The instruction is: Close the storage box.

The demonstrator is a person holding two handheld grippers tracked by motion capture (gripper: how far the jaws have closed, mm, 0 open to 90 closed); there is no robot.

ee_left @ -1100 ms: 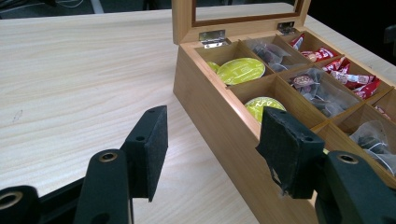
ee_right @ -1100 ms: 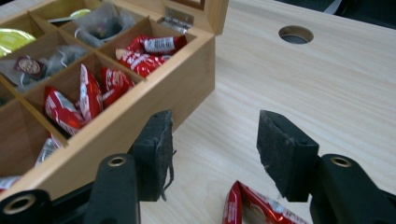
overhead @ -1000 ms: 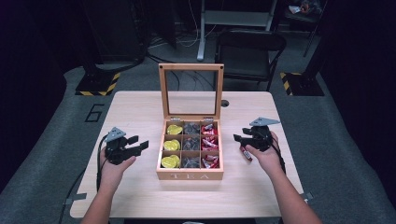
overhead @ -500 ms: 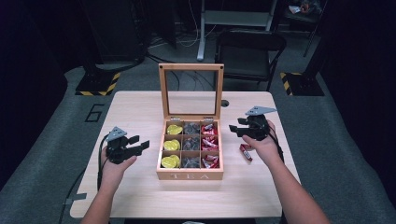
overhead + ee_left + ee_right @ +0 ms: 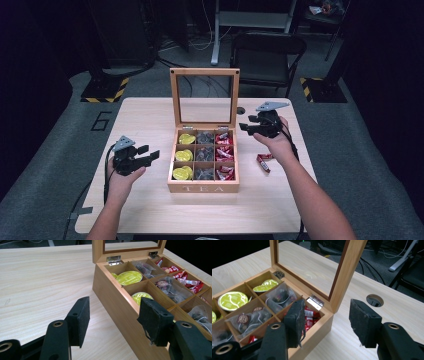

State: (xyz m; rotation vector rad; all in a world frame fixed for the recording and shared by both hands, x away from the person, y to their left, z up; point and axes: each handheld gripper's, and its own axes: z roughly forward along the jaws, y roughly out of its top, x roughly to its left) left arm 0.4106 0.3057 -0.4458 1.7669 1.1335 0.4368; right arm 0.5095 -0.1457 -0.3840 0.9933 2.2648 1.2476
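Observation:
An open wooden tea box [image 5: 203,188] stands mid-table, its glass lid [image 5: 204,72] upright. Its compartments hold yellow capsules [image 5: 183,155], grey tea bags [image 5: 204,155] and red packets [image 5: 225,155]. My left gripper [image 5: 145,156] hovers left of the box, open and empty; the left gripper view has its jaws [image 5: 115,315] apart beside the box's side wall [image 5: 112,290]. My right gripper [image 5: 247,127] is raised at the box's back right corner, open and empty. In its own view the right gripper [image 5: 327,317] faces the lid frame [image 5: 347,272] and the hinge corner.
A single red packet [image 5: 263,161] lies on the table right of the box, below my right wrist. A round cable hole [image 5: 375,300] sits in the tabletop behind the lid. A black chair [image 5: 267,50] stands beyond the table's far edge.
My right gripper has risen and moved away from me toward the lid's right edge, leaving the red packet on the table. The left gripper has stayed still.

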